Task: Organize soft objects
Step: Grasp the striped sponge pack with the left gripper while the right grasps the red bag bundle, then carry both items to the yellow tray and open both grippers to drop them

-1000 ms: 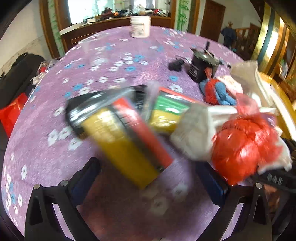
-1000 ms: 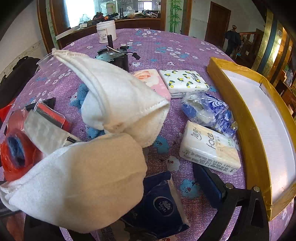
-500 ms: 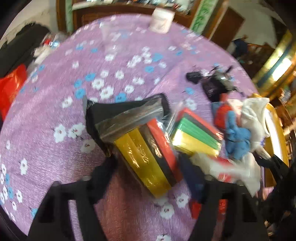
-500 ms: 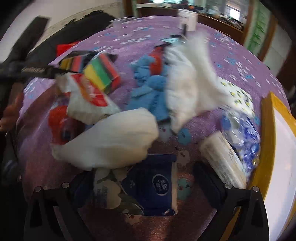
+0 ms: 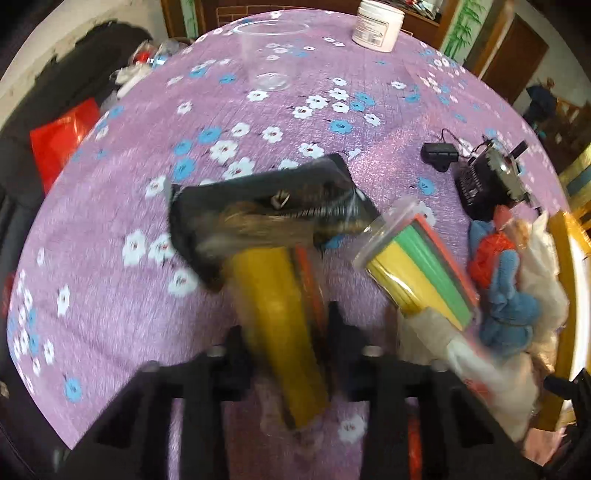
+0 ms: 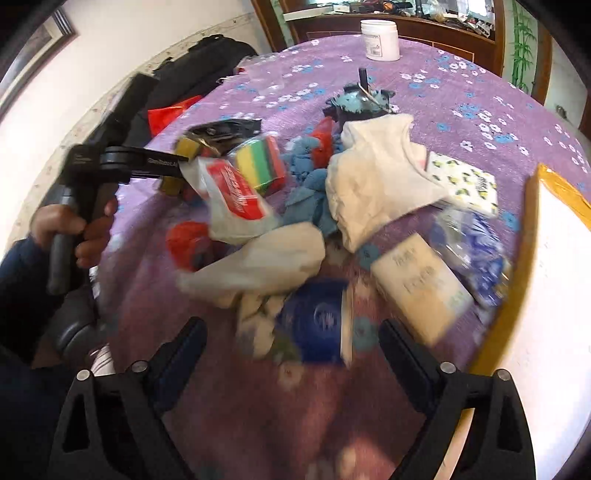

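Observation:
My left gripper (image 5: 286, 328) is shut on a wrapped pack of sponges (image 5: 277, 306), yellow with a red edge. The left gripper (image 6: 173, 164) also shows in the right wrist view, held by a hand at the pile's left side. A second sponge pack (image 5: 421, 269), yellow, green and red, lies just right of it. My right gripper (image 6: 291, 336) is open and empty above a dark blue tissue pack (image 6: 319, 323). White cloths (image 6: 376, 181) and a blue cloth (image 6: 308, 192) lie heaped in the middle.
A yellow-rimmed tray (image 6: 528, 229) stands at the right. Tissue packs (image 6: 417, 284), a blue-white bag (image 6: 476, 254) and a red ball (image 6: 184, 245) lie near it. A black pouch (image 5: 258, 206), a clear cup (image 5: 271, 51), a white jar (image 5: 376, 20) and a black device (image 5: 487, 181) sit further back.
My left gripper has closed on the yellow sponge pack. My right gripper let go of the white cloth, which now lies on the pile, and has drawn back and up.

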The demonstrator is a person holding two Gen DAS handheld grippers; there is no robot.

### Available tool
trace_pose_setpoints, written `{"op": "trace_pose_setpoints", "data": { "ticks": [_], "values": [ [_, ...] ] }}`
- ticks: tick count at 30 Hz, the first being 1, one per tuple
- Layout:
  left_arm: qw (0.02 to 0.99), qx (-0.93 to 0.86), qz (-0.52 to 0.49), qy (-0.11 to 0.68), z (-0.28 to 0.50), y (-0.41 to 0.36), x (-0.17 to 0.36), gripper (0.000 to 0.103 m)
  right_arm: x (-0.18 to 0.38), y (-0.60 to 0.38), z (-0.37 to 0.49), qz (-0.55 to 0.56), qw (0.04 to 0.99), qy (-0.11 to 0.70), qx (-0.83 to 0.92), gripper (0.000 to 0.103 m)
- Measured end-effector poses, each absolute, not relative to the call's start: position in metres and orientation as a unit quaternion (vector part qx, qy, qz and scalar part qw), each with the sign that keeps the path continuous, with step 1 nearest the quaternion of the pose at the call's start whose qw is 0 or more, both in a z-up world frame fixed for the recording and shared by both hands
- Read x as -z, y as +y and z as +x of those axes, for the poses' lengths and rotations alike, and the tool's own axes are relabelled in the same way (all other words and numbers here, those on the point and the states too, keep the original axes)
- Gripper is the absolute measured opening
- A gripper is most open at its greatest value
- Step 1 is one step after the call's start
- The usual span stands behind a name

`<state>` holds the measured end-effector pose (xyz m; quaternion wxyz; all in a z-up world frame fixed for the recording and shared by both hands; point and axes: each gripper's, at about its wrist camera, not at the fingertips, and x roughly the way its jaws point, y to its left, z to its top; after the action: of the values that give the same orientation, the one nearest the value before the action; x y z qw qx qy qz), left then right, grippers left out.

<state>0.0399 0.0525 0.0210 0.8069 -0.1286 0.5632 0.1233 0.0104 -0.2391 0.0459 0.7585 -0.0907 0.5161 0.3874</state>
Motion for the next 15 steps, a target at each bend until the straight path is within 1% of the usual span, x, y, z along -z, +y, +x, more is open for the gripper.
{"op": "trace_pose_setpoints", "data": {
  "ticks": [2, 4, 5, 7, 9, 10, 11, 12, 13, 15],
  "values": [
    [0.798, -0.126, -0.154, 0.568, 0.026, 0.057, -0.029, 0.019, -0.062, -0.248, 0.005, -0.088, 0.755, 0.511, -0.402, 0.09],
    [0.795, -0.133, -0.179, 0.565, 0.005, 0.058, -0.043, 0.019, -0.085, -0.257, 0.003, -0.074, 0.754, 0.494, -0.427, 0.086],
    [0.797, -0.144, -0.183, 0.558, -0.008, 0.058, -0.053, 0.019, -0.094, -0.257, 0.003, -0.07, 0.754, 0.481, -0.441, 0.082],
    [0.799, -0.155, -0.2, 0.545, -0.033, 0.061, -0.072, 0.019, -0.105, -0.239, 0.007, -0.092, 0.754, 0.472, -0.448, 0.078],
    [0.802, -0.168, -0.21, 0.533, -0.053, 0.066, -0.086, 0.019, -0.107, -0.209, 0.005, -0.108, 0.73, 0.468, -0.486, 0.066],
    [0.806, -0.17, -0.213, 0.525, -0.06, 0.07, -0.093, 0.019, -0.103, -0.196, 0.001, -0.123, 0.724, 0.468, -0.492, 0.064],
    [0.809, -0.174, -0.211, 0.52, -0.063, 0.074, -0.097, 0.019, -0.098, -0.181, -0.003, -0.142, 0.714, 0.474, -0.496, 0.058],
    [0.812, -0.175, -0.208, 0.516, -0.067, 0.077, -0.1, 0.019, -0.086, -0.157, -0.006, -0.165, 0.694, 0.486, -0.505, 0.044],
    [0.816, -0.169, -0.208, 0.512, -0.068, 0.081, -0.103, 0.019, -0.076, -0.141, -0.005, -0.177, 0.687, 0.494, -0.503, 0.04],
    [0.821, -0.155, -0.2, 0.512, -0.068, 0.089, -0.103, 0.019, -0.058, -0.119, 0.004, -0.18, 0.68, 0.514, -0.491, 0.04]
  ]
}}
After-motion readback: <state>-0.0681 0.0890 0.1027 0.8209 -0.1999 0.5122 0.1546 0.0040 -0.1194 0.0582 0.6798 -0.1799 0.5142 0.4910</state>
